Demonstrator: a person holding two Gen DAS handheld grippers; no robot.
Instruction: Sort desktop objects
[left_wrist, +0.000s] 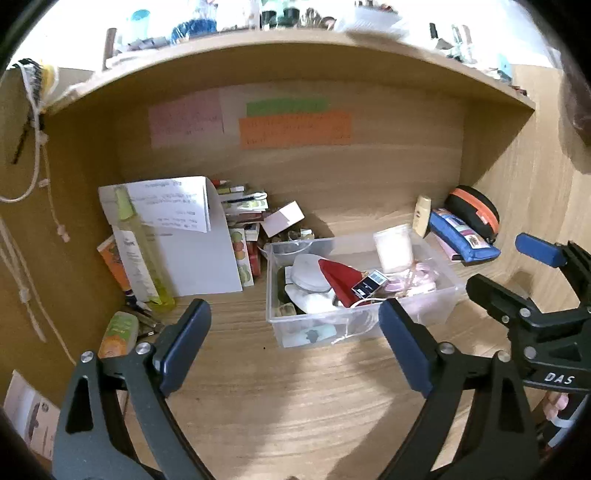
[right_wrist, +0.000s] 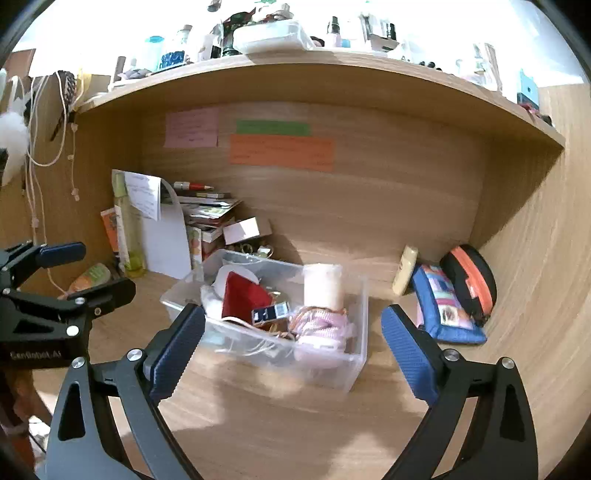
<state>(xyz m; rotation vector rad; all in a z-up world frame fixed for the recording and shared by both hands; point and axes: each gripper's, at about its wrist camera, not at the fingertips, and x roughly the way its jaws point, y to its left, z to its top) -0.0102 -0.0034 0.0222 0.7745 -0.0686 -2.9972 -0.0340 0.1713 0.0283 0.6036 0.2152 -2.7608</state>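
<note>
A clear plastic bin (left_wrist: 439, 295) (right_wrist: 356, 365) stands on the wooden desk. It holds a red item (left_wrist: 338, 277) (right_wrist: 242, 295), white items, a small dark box (left_wrist: 369, 284) (right_wrist: 271, 312), a pale candle jar (left_wrist: 393, 247) (right_wrist: 323, 286) and pink cloth (right_wrist: 321, 325). My left gripper (left_wrist: 295, 343) is open and empty, a little short of the bin; it shows at the left of the right wrist view (right_wrist: 85, 269). My right gripper (right_wrist: 293, 347) is open and empty, its fingers either side of the bin's near wall; it shows at the right of the left wrist view (left_wrist: 517, 266).
A blue pouch (left_wrist: 463, 236) (right_wrist: 443, 310), a black and orange case (left_wrist: 474, 210) (right_wrist: 471, 284) and a cream tube (left_wrist: 423, 214) (right_wrist: 404, 269) lie at the right wall. Papers, a yellow-green bottle (left_wrist: 147, 258) (right_wrist: 127, 229), books and small boxes crowd the back left corner. An orange pouch (left_wrist: 118, 332) lies near left.
</note>
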